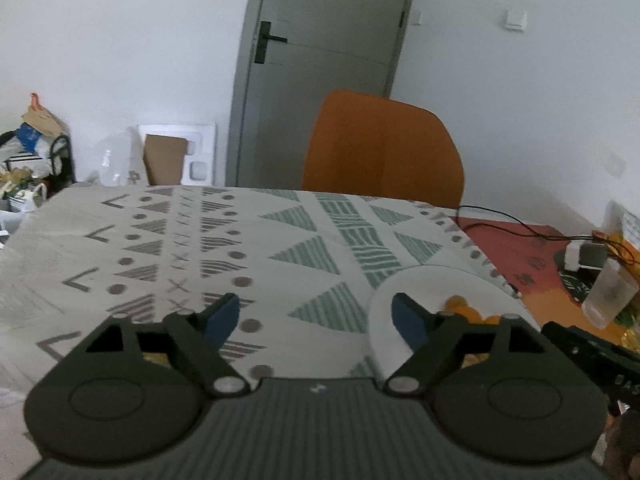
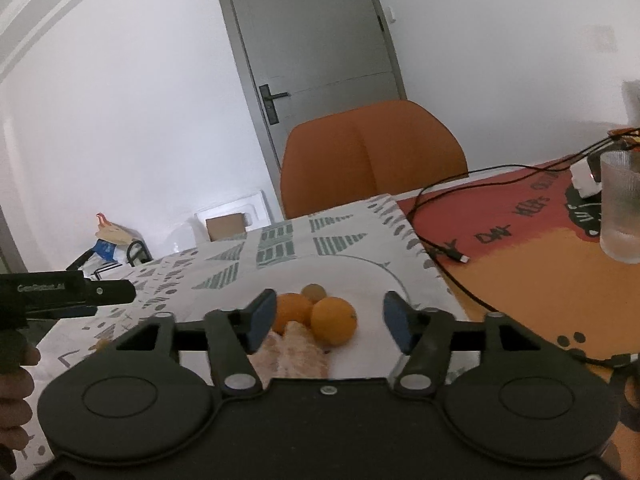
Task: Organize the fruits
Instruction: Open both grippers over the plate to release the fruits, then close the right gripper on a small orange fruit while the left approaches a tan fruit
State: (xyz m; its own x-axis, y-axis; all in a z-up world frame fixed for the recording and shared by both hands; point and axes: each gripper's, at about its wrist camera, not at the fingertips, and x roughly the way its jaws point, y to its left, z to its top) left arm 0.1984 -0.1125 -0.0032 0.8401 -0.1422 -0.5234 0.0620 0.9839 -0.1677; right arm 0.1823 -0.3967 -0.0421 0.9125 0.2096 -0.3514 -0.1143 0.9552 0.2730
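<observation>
A white plate point(image 2: 372, 276) lies on the patterned tablecloth. On it are two oranges point(image 2: 333, 320) point(image 2: 292, 311), a small brownish fruit point(image 2: 313, 292) behind them, and a peeled citrus point(image 2: 294, 354) at the front. My right gripper point(image 2: 330, 324) is open and empty, just above the fruit. My left gripper point(image 1: 316, 320) is open and empty over the cloth, left of the plate point(image 1: 424, 284); orange fruit point(image 1: 460, 307) shows past its right finger. The left gripper also shows at the left edge of the right wrist view point(image 2: 80, 294).
An orange chair point(image 2: 372, 160) stands at the table's far side. A ribbed glass point(image 2: 622, 208), a black cable point(image 2: 444, 248) and a white charger point(image 2: 584, 180) lie on the red-orange mat at the right. Bags and boxes stand against the far wall.
</observation>
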